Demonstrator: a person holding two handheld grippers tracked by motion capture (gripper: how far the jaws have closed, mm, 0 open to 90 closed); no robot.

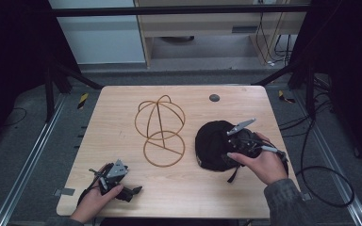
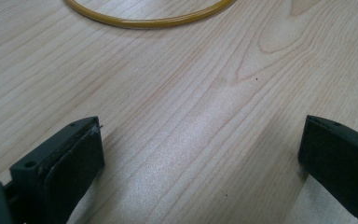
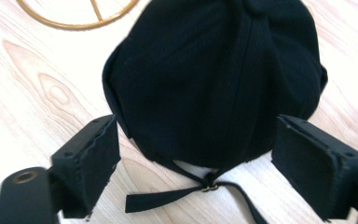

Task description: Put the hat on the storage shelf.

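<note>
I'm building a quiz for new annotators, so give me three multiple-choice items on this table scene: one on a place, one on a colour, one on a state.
1. Where does the cap lie against the wire frame, in the high view?
A. To its right
B. To its left
C. On top of it

2. What colour is the cap?
A. White
B. Black
C. Red

3. How do the right gripper's jaws stand?
A. Clamped on the frame
B. Shut on nothing
C. Open, either side of the cap's back

Key: 1 A, the cap lies right of the wire frame. 2 B, its cloth is black. 3 C, the right gripper has a jaw on each side, pads clear of the cloth.
</note>
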